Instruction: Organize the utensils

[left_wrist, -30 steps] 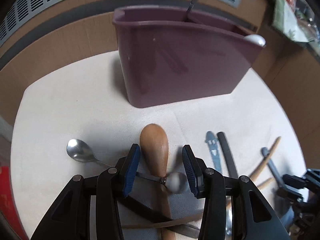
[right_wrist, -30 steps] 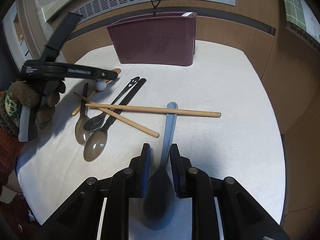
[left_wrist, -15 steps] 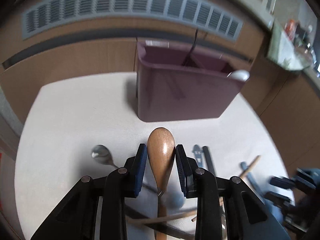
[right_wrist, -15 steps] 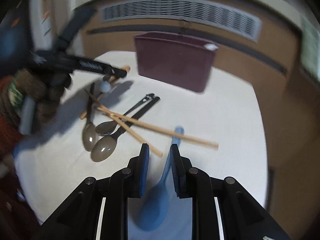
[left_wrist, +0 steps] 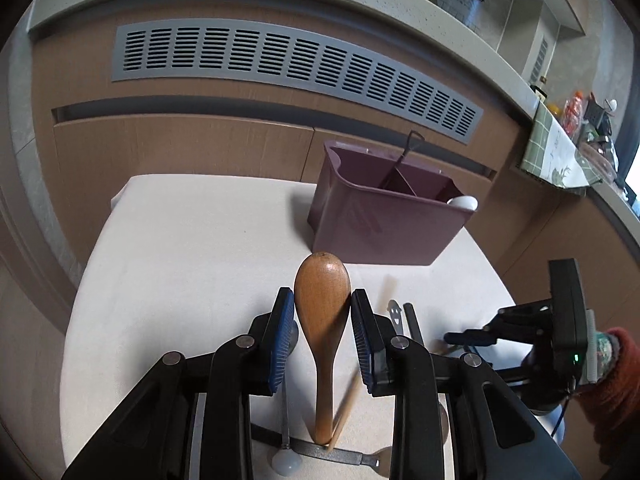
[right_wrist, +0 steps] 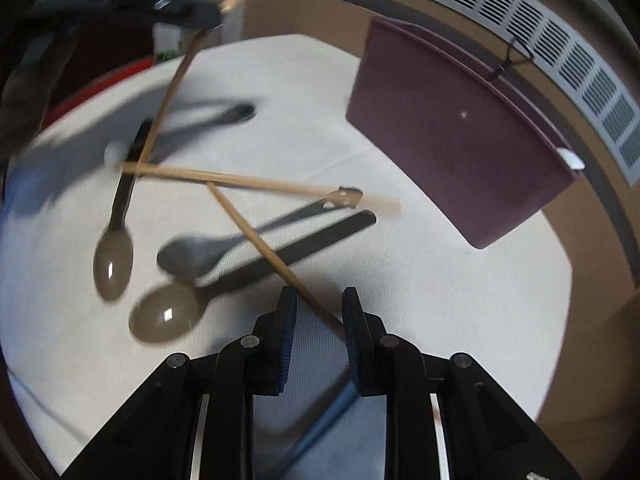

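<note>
My left gripper [left_wrist: 323, 312] is shut on the bowl of a wooden spoon [left_wrist: 322, 308] and holds it lifted, handle hanging down. The maroon divided utensil caddy [left_wrist: 384, 220] stands ahead to the right on the white cloth; it also shows in the right wrist view [right_wrist: 460, 152]. My right gripper [right_wrist: 318, 312] is shut on a blue spoon [right_wrist: 324, 424], lifted above the cloth. Below lie wooden chopsticks [right_wrist: 240, 180], a grey spoon [right_wrist: 192, 256], two brown spoons [right_wrist: 114, 268] and a black-handled utensil [right_wrist: 320, 236]. The left gripper with the wooden spoon appears blurred at top left [right_wrist: 192, 16].
The caddy holds a black wire-handled utensil [left_wrist: 404, 152] and a white spoon [left_wrist: 464, 202]. A metal spoon [left_wrist: 286, 460] lies under the left gripper. A wooden panel wall with a grey vent [left_wrist: 296, 64] is behind the table. The right gripper and gloved hand show at right [left_wrist: 560, 340].
My left gripper closed on the wooden spoon and lifted it off the cloth. My right gripper lifted the blue spoon and swung left over the utensils.
</note>
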Tool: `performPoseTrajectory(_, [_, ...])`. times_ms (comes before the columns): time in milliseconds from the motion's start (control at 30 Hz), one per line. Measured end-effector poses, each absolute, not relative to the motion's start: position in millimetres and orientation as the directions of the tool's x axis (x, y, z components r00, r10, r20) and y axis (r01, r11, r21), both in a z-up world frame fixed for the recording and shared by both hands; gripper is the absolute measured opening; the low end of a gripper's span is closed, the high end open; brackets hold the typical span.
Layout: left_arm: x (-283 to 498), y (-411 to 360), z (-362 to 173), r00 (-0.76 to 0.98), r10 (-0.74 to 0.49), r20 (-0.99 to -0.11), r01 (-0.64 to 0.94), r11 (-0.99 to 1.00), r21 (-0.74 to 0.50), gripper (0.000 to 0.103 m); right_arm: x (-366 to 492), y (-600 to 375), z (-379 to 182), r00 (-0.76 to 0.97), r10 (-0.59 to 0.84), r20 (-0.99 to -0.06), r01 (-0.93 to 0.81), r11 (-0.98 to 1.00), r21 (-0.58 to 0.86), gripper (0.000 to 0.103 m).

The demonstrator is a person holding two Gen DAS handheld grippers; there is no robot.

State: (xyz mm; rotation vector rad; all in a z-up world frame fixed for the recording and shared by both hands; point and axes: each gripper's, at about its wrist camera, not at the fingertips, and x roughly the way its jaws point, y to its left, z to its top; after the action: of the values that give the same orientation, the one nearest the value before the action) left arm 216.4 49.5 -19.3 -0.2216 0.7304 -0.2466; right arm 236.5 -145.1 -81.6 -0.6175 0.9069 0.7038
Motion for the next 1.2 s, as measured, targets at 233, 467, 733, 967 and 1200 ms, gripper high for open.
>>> performPoseTrajectory(233, [210,66,-15,0.745,-0.261,-0.613,0.102,0.954,-0.282,0.030,236,-139,-75,0.340,0.372,-0.864,-0.768,0.640,-0.026,0.022])
performPoseTrajectory(467, [202,75,-6,0.769,-0.249,-0.589,0.079,0.951,-0.298,0.030,232,-109,-80,0.343,0.378,-0.860,-0.774,0.633,-0.031,0.022])
performPoseTrajectory(733, [180,72,8,0.791,-0.222,-0.570,0.084,0.962,-0.258,0.030,224,-107,-59,0.370,0.425,-0.826,-0.711,0.702,0.043,0.004])
performPoseTrajectory(967, [165,60,28,0.813,-0.239,-0.531,0.122,0.962,-0.246,0.030,224,-156,-13,0.489,0.469,-0.736,-0.568,0.811,0.140,0.004])
performPoseTrajectory(1200, [156,46,44,0.823,-0.251,-0.509,0.155,0.962,-0.223,0.030,215,-176,10,0.579,0.457,-0.676,-0.500,0.853,0.149,0.004])
